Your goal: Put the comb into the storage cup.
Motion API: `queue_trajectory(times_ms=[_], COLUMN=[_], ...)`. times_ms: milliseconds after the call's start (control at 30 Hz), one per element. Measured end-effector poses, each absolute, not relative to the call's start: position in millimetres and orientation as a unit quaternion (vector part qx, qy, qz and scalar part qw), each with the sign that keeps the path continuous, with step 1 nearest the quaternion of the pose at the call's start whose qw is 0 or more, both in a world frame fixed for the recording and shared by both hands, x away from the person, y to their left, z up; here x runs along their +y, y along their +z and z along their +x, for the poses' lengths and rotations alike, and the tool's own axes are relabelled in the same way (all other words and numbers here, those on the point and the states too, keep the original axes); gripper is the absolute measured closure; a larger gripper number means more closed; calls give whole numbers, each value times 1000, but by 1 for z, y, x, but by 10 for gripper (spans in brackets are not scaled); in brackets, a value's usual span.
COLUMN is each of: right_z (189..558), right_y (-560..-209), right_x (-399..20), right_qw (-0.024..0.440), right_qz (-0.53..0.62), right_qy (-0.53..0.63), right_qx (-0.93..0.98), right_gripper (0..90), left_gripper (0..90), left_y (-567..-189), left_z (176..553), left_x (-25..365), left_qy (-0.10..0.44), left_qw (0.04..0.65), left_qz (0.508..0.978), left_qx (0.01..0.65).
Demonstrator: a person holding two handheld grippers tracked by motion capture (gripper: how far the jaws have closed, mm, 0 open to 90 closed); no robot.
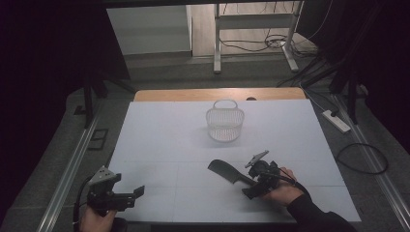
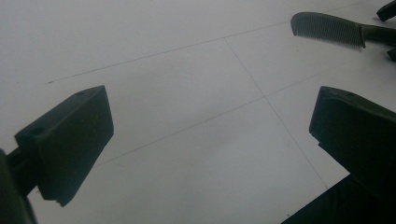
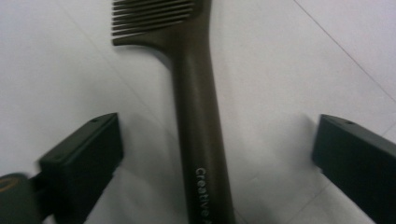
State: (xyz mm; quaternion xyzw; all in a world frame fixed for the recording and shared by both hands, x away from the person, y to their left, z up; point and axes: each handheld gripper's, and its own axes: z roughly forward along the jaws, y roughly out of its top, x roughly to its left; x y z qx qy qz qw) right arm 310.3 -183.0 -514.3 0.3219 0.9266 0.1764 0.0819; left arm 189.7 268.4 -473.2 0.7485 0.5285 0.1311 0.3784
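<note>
A dark comb [image 1: 227, 172] lies flat on the white table, teeth end pointing away to the left. In the right gripper view its handle [image 3: 201, 135] runs up between the two wide-apart jaws, touching neither; white lettering shows on it. My right gripper [image 1: 255, 182] is open around the handle end, low over the table. At the table's near left corner my left gripper [image 1: 129, 195] is open with nothing between its jaws; its own view shows the comb [image 2: 329, 29] far off at the upper right.
A white wire basket [image 1: 225, 123] with a handle stands upright at the middle back of the white table top [image 1: 164, 140]. Beyond the table are a metal frame, cables and a power strip [image 1: 336, 121] on the floor.
</note>
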Motion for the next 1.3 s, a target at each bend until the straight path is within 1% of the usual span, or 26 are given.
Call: queue_trajectory(times_ms=[100,133,167,267,333,367,400,500,533,567,600,800,1133,1167,1200,1300], right_z=[307,307,305,303,303,303,304,306,306,306,305,306,302,303,303,304], right_y=[-510,-510,-509,-506,-505,-505,-504,-502,-502,-502,-502,-502,-498,-497,-496,-493], right_x=[-181,-181,-180,-179,-180,-180,-180,-183,-183,-183,-183,-184,-186,-187,-188,-191], right_qw=[80,80,80,80,78,78,78,79,79,79,78,75,89,91,91,96], right_qz=[309,309,306,307,306,306,306,303,303,299,293,289,273,274,276,276], right_qy=[179,179,181,181,186,186,187,190,190,191,191,195,215,217,220,232], right_qx=[930,930,931,931,930,930,930,931,931,932,934,934,934,933,931,928], right_gripper=[150,150,223,309,395,395,475,638,638,695,715,721,722,722,722,722], left_gripper=[6,6,7,7,7,7,8,8,9,9,9,11,0,0,0,0], left_y=[-473,-473,-473,-473,-473,-473,-473,-473,-473,-473,-473,-473,-473,-472,-472,-471], left_z=[190,190,190,190,190,190,190,190,190,191,191,190,191,192,193,195], left_x=[268,268,268,268,268,268,268,268,268,268,268,268,268,268,268,264], left_qy=[131,131,131,131,131,131,131,131,131,132,132,132,129,126,116,109], left_qw=[377,377,377,377,377,377,377,377,377,377,376,377,378,383,401,409], left_qz=[750,750,750,750,750,751,750,751,751,751,750,750,750,748,744,746], left_qx=[527,527,528,527,527,527,527,527,527,527,527,527,527,527,522,515])
